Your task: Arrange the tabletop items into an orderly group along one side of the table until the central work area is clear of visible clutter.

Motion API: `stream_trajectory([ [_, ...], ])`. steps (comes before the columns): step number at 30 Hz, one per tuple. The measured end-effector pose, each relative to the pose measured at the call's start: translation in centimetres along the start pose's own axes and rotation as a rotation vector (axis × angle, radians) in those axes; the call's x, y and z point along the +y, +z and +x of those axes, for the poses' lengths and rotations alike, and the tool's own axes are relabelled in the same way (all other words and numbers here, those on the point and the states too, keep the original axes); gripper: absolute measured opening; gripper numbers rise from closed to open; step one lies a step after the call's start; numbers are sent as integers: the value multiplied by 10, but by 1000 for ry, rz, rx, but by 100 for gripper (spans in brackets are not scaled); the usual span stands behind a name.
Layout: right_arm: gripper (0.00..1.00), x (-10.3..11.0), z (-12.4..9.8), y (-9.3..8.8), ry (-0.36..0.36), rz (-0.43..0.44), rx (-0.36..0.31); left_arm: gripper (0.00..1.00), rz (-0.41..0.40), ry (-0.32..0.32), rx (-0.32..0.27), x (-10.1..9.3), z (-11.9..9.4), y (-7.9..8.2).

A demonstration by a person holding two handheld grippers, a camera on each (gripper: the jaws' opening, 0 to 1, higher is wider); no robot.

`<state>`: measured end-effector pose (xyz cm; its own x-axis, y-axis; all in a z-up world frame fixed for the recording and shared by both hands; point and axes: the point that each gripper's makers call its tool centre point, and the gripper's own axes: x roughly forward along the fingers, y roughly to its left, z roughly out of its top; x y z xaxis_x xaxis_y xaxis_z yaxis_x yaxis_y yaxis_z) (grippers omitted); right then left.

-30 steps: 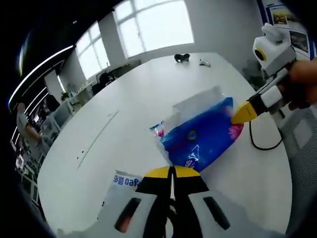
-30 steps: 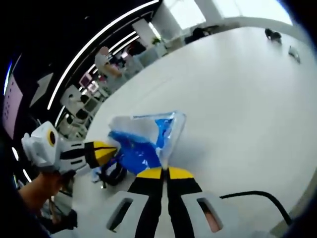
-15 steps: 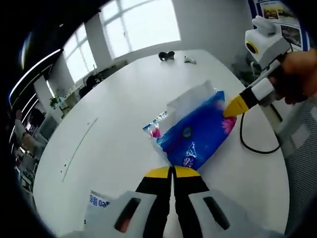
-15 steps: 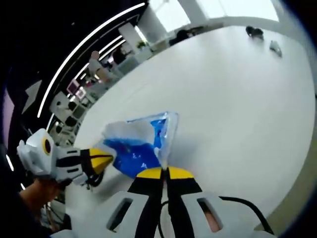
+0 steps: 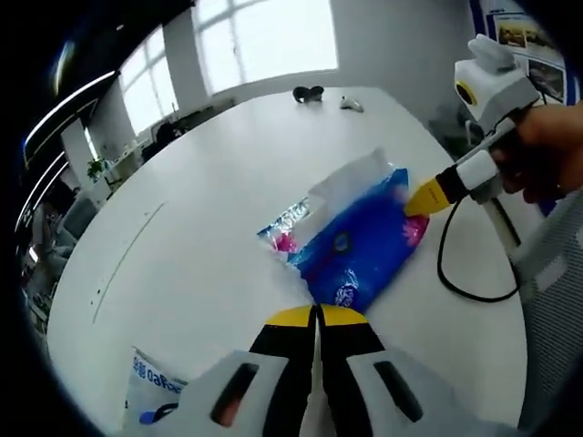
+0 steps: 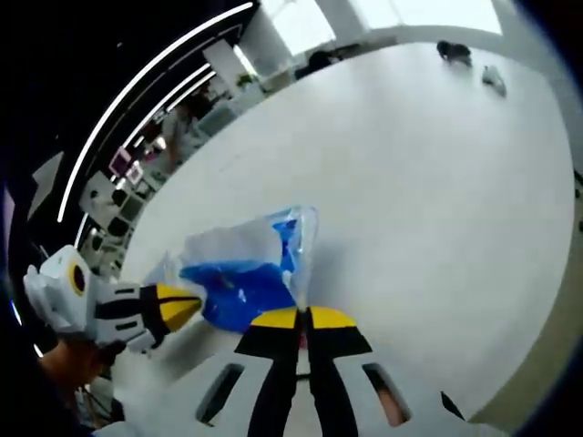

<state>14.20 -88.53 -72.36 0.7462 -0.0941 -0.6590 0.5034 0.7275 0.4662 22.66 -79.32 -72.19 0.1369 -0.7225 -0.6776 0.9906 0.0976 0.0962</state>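
A blue tissue pack [image 5: 357, 246] with a clear plastic end sits over the white table [image 5: 209, 228]. My left gripper [image 5: 317, 315] is shut on its near corner. From the right, in a person's hand, my right gripper [image 5: 423, 199] pinches the far corner. In the right gripper view the same blue tissue pack [image 6: 244, 280] lies ahead of my right gripper [image 6: 303, 317], which is shut on its edge. The left gripper [image 6: 185, 303] comes in from the left and touches the pack's other end.
A white packet with blue print [image 5: 153, 390] lies near the table's front edge. A black cable [image 5: 453, 278] loops at the right edge beside a chair [image 5: 557, 300]. A small dark object [image 5: 308, 92] and a small white one [image 5: 351, 105] sit at the far end.
Both grippers have kept their grip on the pack while the views shifted. The white packet has slid to the lower left of the left gripper view. The cable has left the right gripper view.
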Motion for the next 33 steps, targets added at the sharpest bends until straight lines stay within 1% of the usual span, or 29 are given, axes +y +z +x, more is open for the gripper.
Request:
stream_trajectory([
  [2,0,-4,-1,0,-12,17,-5,0,-7,1,1,-1,2,0],
  [3,0,-5,-1,-1,-22,13,0,0,-23,-5,-7,-2,3,2],
  [5,0,-7,0,-2,-25,9,0,0,-18,-4,-7,-4,5,3],
  [7,0,-9,-1,0,-20,17,-15,0,-11,-5,0,-6,6,1],
  [9,0,-10,-1,3,-25,27,-34,1,-8,-5,-6,-6,6,2],
  [12,0,-11,-1,1,-30,27,-24,1,-10,-10,-7,-9,6,2],
  [16,2,-14,-1,1,-35,29,-28,1,-15,-15,-7,-10,7,2],
  [18,3,-16,-2,-2,-44,13,-14,1,-9,-12,-7,-11,8,2],
  [22,5,-18,-3,-2,-51,9,-19,2,-19,-18,-9,-13,8,4],
  [28,12,-19,-5,-1,-58,5,-21,4,-48,-22,-18,-14,4,4],
  [31,18,-18,-9,5,-70,-16,-49,6,-48,-9,-23,-12,-1,4],
  [33,23,-18,-11,10,-81,-45,-65,9,-58,3,-43,-10,-6,7],
])
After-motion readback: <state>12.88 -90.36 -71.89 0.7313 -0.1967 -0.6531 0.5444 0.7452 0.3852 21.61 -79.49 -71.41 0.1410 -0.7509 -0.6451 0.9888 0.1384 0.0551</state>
